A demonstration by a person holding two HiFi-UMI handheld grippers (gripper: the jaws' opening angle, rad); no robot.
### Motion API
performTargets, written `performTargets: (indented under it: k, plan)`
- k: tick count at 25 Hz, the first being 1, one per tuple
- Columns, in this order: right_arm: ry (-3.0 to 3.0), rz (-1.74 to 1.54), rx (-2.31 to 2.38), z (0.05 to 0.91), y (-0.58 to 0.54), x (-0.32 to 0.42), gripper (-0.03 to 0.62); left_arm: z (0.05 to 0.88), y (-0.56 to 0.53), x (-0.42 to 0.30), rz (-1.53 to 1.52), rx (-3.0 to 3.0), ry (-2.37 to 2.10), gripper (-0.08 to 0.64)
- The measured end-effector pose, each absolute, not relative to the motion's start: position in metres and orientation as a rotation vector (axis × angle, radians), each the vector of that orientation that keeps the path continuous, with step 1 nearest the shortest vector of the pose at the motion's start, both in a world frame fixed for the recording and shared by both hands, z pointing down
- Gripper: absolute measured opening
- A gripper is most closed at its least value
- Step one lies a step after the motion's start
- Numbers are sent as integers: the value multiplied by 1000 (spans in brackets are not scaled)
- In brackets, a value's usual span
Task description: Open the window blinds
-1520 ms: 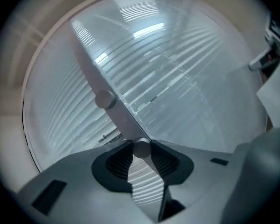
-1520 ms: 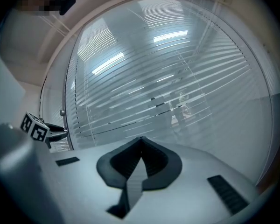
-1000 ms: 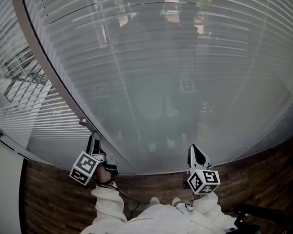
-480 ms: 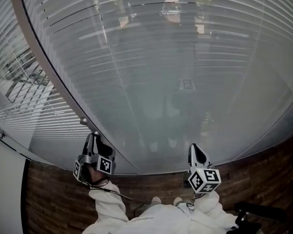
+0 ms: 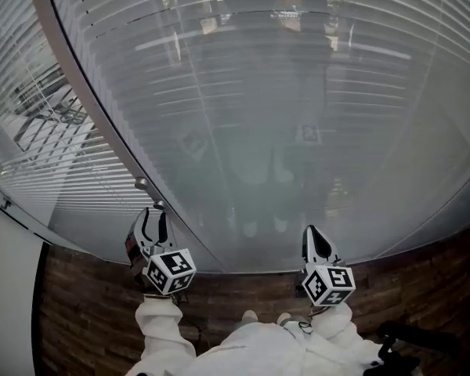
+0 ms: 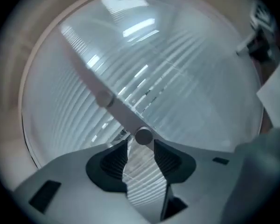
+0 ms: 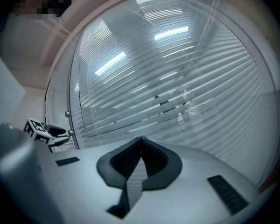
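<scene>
— Is the knob lined up?
— Yes. The small round silver knob (image 6: 143,136) sits untouched between my left gripper's (image 6: 141,143) just-widened jaws. The pale slatted window blinds (image 5: 298,92) hang behind the glass. I'd clamp squarely, then twist. My right gripper (image 7: 140,141) is closed.
</scene>
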State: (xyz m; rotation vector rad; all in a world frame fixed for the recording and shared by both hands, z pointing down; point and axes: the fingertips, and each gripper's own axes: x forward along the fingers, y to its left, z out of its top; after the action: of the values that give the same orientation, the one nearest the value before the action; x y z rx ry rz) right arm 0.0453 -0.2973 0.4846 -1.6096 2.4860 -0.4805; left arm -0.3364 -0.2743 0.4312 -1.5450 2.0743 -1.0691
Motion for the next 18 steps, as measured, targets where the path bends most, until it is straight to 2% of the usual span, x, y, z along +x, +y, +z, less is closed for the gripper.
performTargets:
  k: [2,8,12,15,18]
  plan:
    - [2500,-474,-1593,484,-296,38,11,434,-282,-333,-1193,-1435,1968,164]
    - [2494,-466,-1597,483,-294,40,11,427,-289,-331,-1294,-1294,1834,160]
    - [2464,-469,-1635,483,-292,52,11,429,-291,-328,-1369,-1259,1754,126]
    - [2458,-464,-1641,482,-292,53,11,429,-290,-329,-1338,-1325,1813,124]
    - [2455,-460,-1638,481,-291,53,11,428,-290,-329,-1124,-1540,2025,123]
